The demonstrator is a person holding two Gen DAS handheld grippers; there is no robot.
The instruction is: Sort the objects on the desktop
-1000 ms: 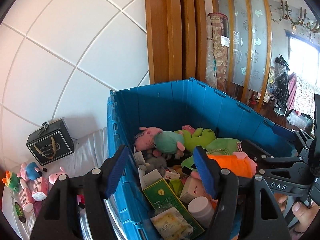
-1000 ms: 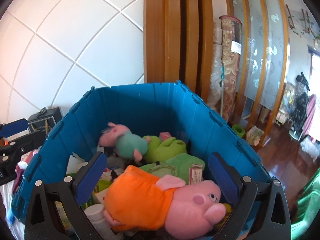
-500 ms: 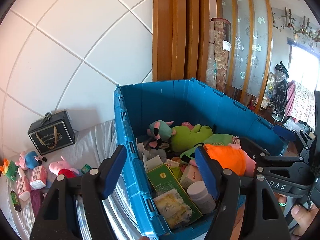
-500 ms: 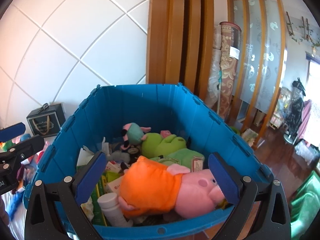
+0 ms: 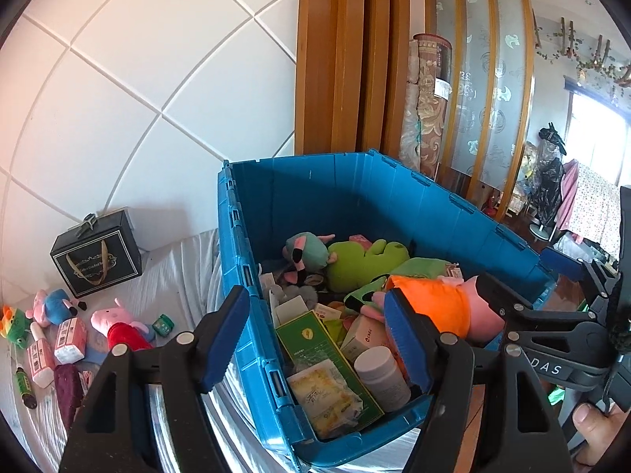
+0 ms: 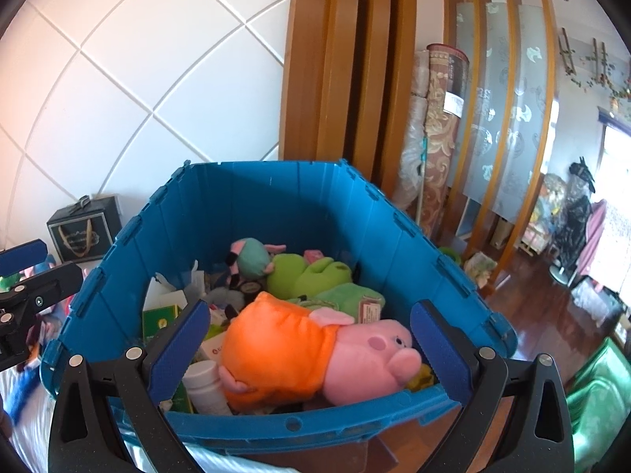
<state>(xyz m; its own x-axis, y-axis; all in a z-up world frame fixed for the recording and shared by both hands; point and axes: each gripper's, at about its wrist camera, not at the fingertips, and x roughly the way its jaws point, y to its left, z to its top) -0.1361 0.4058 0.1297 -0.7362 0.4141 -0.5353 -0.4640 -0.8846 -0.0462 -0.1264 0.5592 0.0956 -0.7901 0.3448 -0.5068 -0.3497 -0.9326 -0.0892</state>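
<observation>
While both jaws gaped wide and empty, the right gripper framed the soft pink plush pig in an orange dress, lower centre, inside the blue plastic crate; light and squashy, best pinched mid-body.

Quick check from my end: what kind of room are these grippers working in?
Probably a home living area, not a lab: a rolled-up carpet leans by wooden partition slats, clothes hang near a window, and plush toys fill the blue crate.
</observation>
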